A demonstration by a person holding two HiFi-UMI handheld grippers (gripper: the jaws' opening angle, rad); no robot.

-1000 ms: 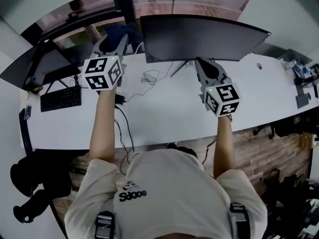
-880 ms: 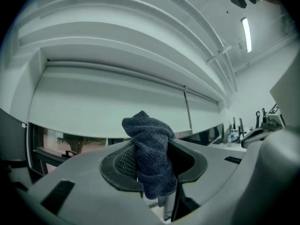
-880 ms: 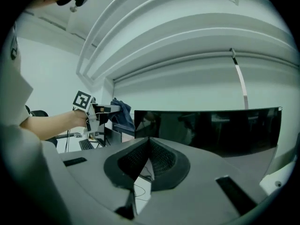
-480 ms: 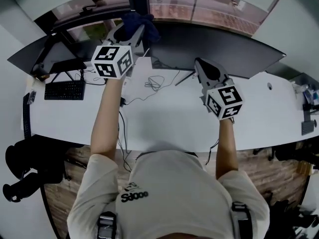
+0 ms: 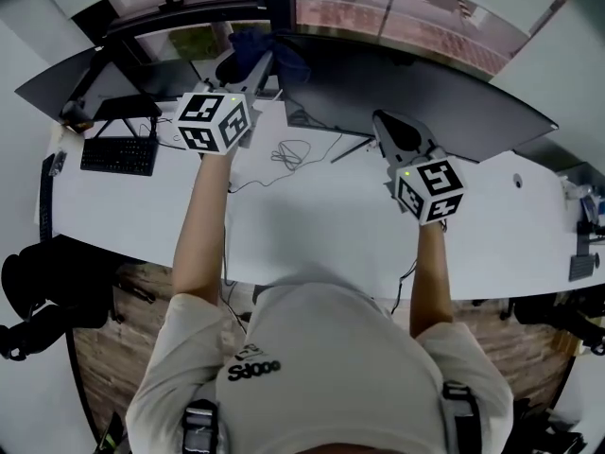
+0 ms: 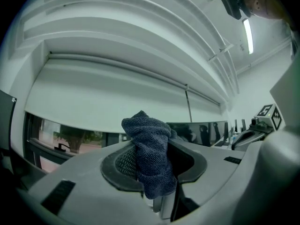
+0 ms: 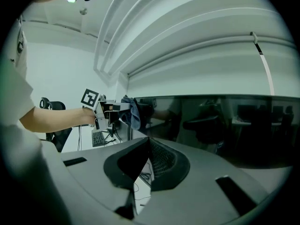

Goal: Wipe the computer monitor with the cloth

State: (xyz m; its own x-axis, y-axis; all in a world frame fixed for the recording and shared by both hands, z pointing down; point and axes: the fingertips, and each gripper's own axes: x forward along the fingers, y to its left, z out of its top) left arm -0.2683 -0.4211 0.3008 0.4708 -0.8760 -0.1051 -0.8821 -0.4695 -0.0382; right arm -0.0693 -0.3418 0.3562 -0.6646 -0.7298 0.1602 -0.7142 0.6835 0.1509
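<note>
A wide, dark curved monitor stands at the back of the white desk. My left gripper is shut on a dark blue cloth, which is raised at the monitor's upper left corner. In the left gripper view the cloth bunches up between the jaws of the left gripper. My right gripper hovers low in front of the monitor's middle, jaws together and holding nothing. The right gripper view shows the right gripper, the screen and the cloth beyond it.
A second monitor and a black keyboard are at the desk's left end. Loose cables lie on the desk below the big monitor. Small items sit at the far right end. A window runs behind the desk.
My left gripper has carried the cloth from left of the monitor up to the monitor's upper left corner. The right gripper has hardly moved.
</note>
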